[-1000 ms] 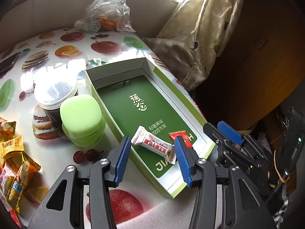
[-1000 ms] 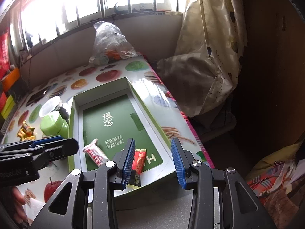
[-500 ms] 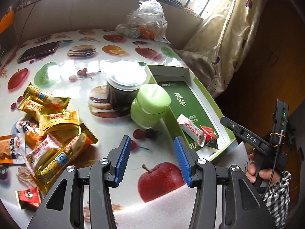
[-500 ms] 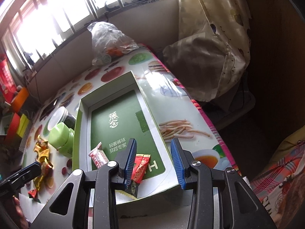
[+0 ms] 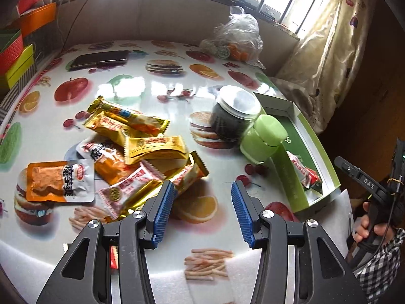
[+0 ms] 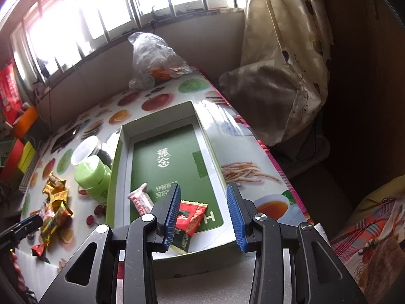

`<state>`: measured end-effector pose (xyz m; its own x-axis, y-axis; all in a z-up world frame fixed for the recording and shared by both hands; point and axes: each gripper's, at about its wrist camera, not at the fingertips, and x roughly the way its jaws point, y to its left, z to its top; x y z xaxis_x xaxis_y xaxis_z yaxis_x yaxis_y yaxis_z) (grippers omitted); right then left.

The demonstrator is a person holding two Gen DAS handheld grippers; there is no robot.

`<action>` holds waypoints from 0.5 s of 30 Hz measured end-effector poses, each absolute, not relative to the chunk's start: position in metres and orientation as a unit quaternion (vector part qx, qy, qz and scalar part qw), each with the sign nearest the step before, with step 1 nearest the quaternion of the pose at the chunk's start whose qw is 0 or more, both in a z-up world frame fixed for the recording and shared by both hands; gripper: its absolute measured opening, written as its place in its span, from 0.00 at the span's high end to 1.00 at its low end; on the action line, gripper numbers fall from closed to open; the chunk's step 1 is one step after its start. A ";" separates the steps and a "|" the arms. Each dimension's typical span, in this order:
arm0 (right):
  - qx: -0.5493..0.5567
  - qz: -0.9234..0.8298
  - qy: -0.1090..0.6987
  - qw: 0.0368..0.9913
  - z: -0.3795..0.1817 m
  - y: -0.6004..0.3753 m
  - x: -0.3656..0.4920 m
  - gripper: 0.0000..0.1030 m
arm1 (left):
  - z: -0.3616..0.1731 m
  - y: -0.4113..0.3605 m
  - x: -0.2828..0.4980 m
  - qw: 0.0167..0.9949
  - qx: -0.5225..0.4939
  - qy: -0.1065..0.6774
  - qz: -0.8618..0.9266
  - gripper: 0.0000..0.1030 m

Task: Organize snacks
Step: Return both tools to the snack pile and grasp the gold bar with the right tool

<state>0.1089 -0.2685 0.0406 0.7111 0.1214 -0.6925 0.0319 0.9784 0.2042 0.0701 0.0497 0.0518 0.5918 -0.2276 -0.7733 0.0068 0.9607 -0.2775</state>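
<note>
A pile of snack packets (image 5: 131, 149) in gold, orange and white wrappers lies on the fruit-print table; it also shows in the right wrist view (image 6: 54, 207). My left gripper (image 5: 202, 212) is open and empty, just right of the pile's near edge. A green shallow box (image 6: 177, 162) holds a white-pink packet (image 6: 140, 198) and red packets (image 6: 191, 214) at its near end. My right gripper (image 6: 203, 212) is open and empty above the box's near end. The box (image 5: 311, 147) is at the right in the left wrist view.
A green lidded jar (image 5: 263, 139) and a dark jar with a white lid (image 5: 235, 111) stand between pile and box. A plastic bag (image 5: 238, 38) sits at the far edge, a phone (image 5: 98, 59) at far left. A small red packet (image 6: 38, 249) lies near the table's front edge.
My left gripper has swung left from the box to the snack pile, staying open. The right gripper has stayed over the box's near end.
</note>
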 end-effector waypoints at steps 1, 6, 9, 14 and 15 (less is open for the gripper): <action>0.101 0.032 0.376 0.920 0.043 -0.263 0.107 0.64 | 0.051 0.055 0.068 0.884 -0.125 0.447 -0.060 0.53; 0.094 0.082 0.374 0.919 0.047 -0.226 0.102 0.64 | 0.044 0.078 0.058 0.882 -0.133 0.450 -0.039 0.53; 0.080 0.113 0.384 0.913 0.043 -0.198 0.103 0.64 | 0.041 0.089 0.052 0.881 -0.137 0.452 -0.031 0.53; 0.057 0.151 0.401 0.902 0.034 -0.154 0.104 0.64 | 0.038 0.105 0.044 0.881 -0.145 0.450 -0.022 0.53; 0.054 0.159 0.404 0.899 0.032 -0.145 0.104 0.64 | 0.037 0.108 0.043 0.881 -0.146 0.450 -0.018 0.53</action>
<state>0.1040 -0.1451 0.0319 0.6228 0.3296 -0.7096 -0.2430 0.9436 0.2250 0.0427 0.1078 0.0371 0.5945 -0.1625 -0.7875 -0.1003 0.9567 -0.2731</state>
